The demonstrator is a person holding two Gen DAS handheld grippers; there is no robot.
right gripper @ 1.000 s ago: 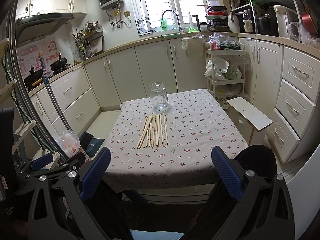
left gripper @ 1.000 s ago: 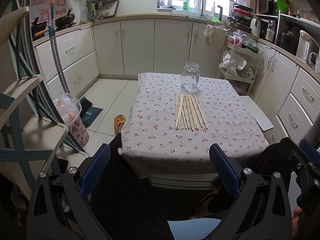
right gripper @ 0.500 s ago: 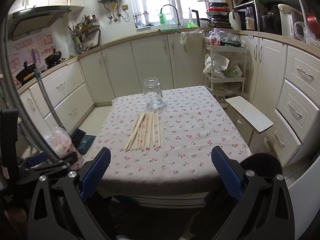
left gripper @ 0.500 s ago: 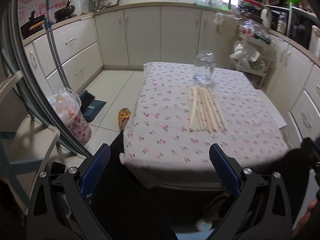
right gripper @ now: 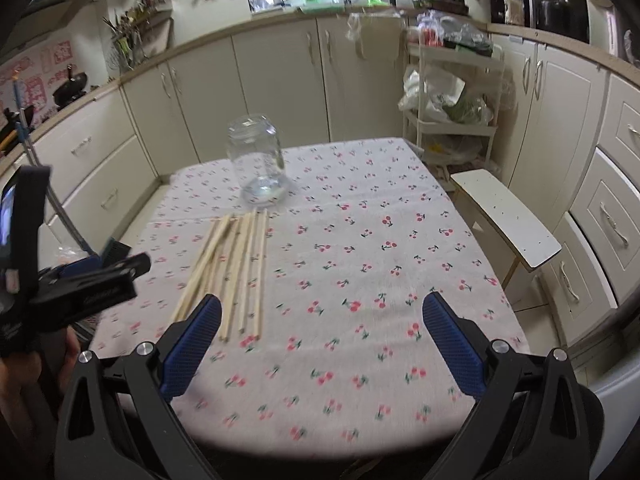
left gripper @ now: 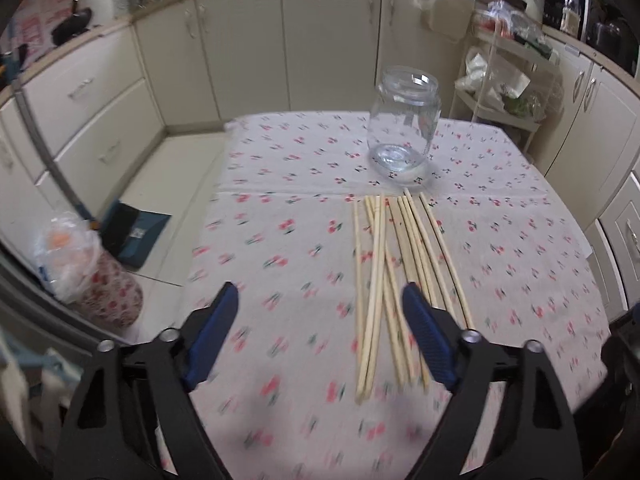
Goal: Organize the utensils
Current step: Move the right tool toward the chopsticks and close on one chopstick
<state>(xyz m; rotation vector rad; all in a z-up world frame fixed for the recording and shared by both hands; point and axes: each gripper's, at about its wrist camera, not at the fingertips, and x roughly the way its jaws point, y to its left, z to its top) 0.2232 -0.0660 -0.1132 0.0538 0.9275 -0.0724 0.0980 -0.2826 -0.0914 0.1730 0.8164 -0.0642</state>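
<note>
Chopsticks (left gripper: pixel 384 276), centre frame, long axis running away toward jar (left gripper: pixel 404 120). Left gripper (left gripper: pixel 320 300) nearest, fingers parted, just been narrowing, empty. Right gripper (right gripper: pixel 320 316) spread, empty.

A jar (left gripper: pixel 404 120) is set upright on the far part of the table (left gripper: pixel 280 360). Chopsticks (left gripper: pixel 400 264) are laid side by side just near of it. Cabinets (right gripper: pixel 280 80) are ranged behind, a cart (right gripper: pixel 452 92) at far right.

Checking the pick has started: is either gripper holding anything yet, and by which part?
Nothing is held. The left gripper, whose jaws have just been closing, and the right gripper are both empty above the pale wooden chopsticks.
</note>
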